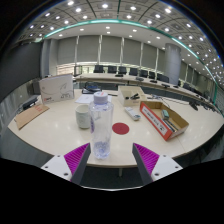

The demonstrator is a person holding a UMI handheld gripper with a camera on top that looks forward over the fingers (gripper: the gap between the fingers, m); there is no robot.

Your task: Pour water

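Bottle one, standing between gripper fingers, spread apart; one cup beyond; one red box

A clear bottle stands just ahead of the open tool, blocking it. A jar crowds the bottle's left; bare table lies to its right before the box.

clear plastic bottle, cardboard box
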